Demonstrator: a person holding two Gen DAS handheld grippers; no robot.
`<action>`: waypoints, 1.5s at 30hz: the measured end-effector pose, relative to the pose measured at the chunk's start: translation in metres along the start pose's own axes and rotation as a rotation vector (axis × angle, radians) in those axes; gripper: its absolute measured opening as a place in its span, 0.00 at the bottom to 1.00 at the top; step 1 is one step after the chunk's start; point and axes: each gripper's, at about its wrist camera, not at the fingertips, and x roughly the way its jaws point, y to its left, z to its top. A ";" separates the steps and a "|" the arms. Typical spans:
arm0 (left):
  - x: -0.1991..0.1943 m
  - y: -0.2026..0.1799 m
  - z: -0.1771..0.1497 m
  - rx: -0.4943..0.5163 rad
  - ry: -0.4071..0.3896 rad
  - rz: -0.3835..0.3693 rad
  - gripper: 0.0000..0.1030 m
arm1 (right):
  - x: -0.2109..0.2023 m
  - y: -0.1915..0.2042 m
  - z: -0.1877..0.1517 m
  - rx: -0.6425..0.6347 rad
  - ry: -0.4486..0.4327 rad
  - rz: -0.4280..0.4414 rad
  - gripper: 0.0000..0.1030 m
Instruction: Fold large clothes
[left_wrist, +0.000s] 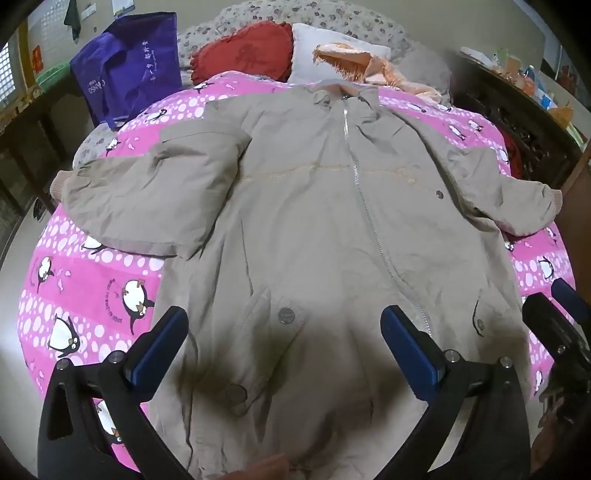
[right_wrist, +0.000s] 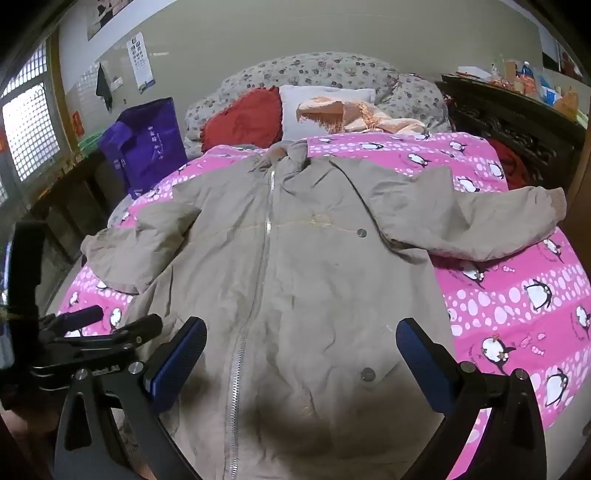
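A large beige zip-up coat (left_wrist: 303, 221) (right_wrist: 295, 266) lies face up, zipped, on a pink penguin-print bedspread (left_wrist: 92, 280) (right_wrist: 517, 295), its sleeves spread out to both sides and its hood toward the pillows. My left gripper (left_wrist: 284, 325) hovers open above the coat's lower left front, near a round snap button (left_wrist: 286, 315), with nothing between its blue pads. My right gripper (right_wrist: 301, 338) hangs open over the lower right front, beside the zipper (right_wrist: 240, 350), holding nothing. The right gripper (left_wrist: 565, 325) also shows at the left wrist view's right edge.
A red cushion (left_wrist: 243, 51), a white pillow (left_wrist: 325, 48) and a peach furry garment (left_wrist: 354, 62) lie at the bed's head. A purple bag (left_wrist: 129, 70) stands at the far left. Dark carved furniture (right_wrist: 517, 125) with clutter flanks the right side.
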 end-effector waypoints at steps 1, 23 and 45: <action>-0.001 0.000 0.000 -0.001 -0.005 0.000 1.00 | 0.001 0.001 0.001 -0.001 -0.002 -0.007 1.00; 0.036 0.008 0.006 -0.014 0.049 0.071 1.00 | 0.045 -0.013 0.012 0.058 0.037 -0.032 0.99; 0.099 0.026 -0.019 -0.009 0.040 0.024 1.00 | 0.062 -0.025 -0.007 -0.015 0.084 -0.056 1.00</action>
